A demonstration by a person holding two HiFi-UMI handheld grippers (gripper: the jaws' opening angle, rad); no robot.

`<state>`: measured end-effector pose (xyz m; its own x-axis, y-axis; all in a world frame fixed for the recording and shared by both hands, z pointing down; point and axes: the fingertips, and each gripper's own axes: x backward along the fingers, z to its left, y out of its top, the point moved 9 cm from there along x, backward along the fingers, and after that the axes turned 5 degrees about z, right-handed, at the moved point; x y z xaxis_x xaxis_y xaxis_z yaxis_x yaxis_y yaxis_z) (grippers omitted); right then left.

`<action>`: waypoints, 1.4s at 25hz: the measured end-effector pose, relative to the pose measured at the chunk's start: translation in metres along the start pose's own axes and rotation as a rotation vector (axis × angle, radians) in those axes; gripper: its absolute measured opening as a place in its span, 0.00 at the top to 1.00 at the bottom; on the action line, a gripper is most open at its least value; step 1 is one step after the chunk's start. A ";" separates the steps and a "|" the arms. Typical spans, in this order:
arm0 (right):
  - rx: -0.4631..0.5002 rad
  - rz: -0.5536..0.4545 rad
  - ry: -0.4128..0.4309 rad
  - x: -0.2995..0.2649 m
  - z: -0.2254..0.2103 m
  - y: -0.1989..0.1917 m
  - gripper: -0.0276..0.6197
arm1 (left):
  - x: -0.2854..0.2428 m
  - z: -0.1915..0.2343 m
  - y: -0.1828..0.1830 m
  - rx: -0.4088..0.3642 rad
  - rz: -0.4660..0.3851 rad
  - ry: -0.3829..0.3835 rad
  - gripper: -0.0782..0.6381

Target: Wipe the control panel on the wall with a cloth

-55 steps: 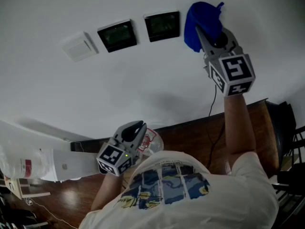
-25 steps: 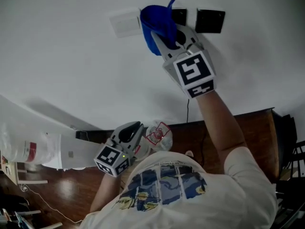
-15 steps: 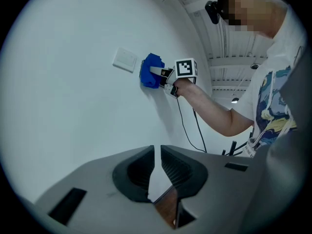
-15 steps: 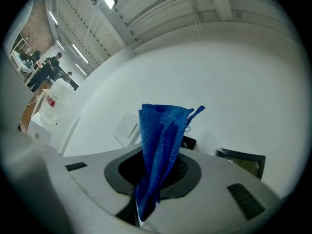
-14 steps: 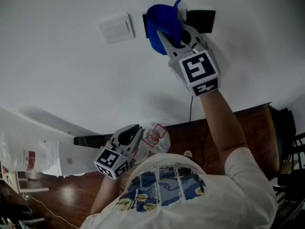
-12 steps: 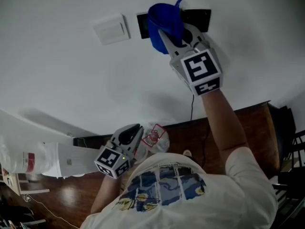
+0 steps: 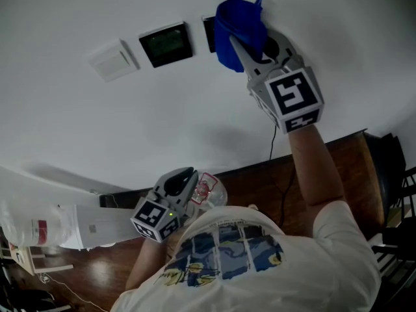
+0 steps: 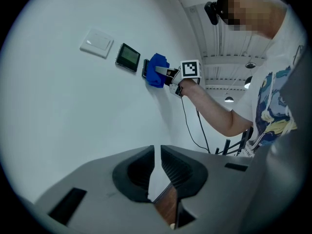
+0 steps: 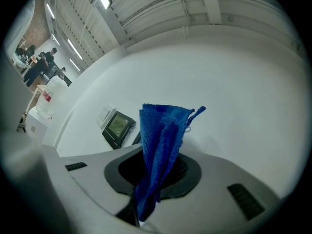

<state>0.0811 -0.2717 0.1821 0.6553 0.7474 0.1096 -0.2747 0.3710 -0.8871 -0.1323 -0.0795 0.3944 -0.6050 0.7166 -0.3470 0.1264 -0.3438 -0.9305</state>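
Blue cloth [image 7: 239, 23] pinched in the right gripper [image 7: 248, 43], pressed on the wall [image 7: 195, 116] over one control panel [image 7: 209, 34]. The second panel [image 7: 166, 44], just beside it, is uncovered. Left gripper [image 7: 186, 176] hangs low, jaws together, empty. Best: flat cloth, even pressure, sweep across both screens.

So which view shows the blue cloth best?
The right gripper view: the cloth fills its centre, pinched in the right tool. The head view shows it bunched at the wall; the left gripper view shows it small.
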 end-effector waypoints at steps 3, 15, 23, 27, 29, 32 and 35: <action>-0.015 0.000 -0.008 0.010 -0.020 -0.012 0.88 | -0.018 -0.007 0.005 -0.005 0.008 -0.006 0.87; -0.055 -0.002 -0.013 0.021 -0.065 -0.044 0.88 | -0.059 -0.022 0.023 -0.004 0.020 0.016 0.87; -0.060 -0.027 0.016 0.019 -0.069 -0.049 0.88 | -0.063 -0.029 0.033 0.006 0.022 0.083 0.87; -0.083 -0.051 0.043 0.019 -0.073 -0.050 0.88 | -0.064 -0.035 0.041 0.023 0.016 0.137 0.87; -0.103 -0.069 0.061 0.022 -0.074 -0.052 0.88 | -0.064 -0.040 0.045 0.035 0.013 0.164 0.87; -0.160 -0.075 0.083 0.028 -0.072 -0.056 0.88 | -0.059 -0.045 0.050 0.029 0.015 0.202 0.87; -0.173 -0.088 0.070 0.045 -0.069 -0.060 0.88 | -0.047 -0.047 0.064 -0.002 -0.017 0.241 0.87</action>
<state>0.1752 -0.2983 0.2090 0.7207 0.6737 0.1637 -0.0934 0.3284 -0.9399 -0.0588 -0.1070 0.3460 -0.4020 0.8466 -0.3488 0.1195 -0.3292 -0.9367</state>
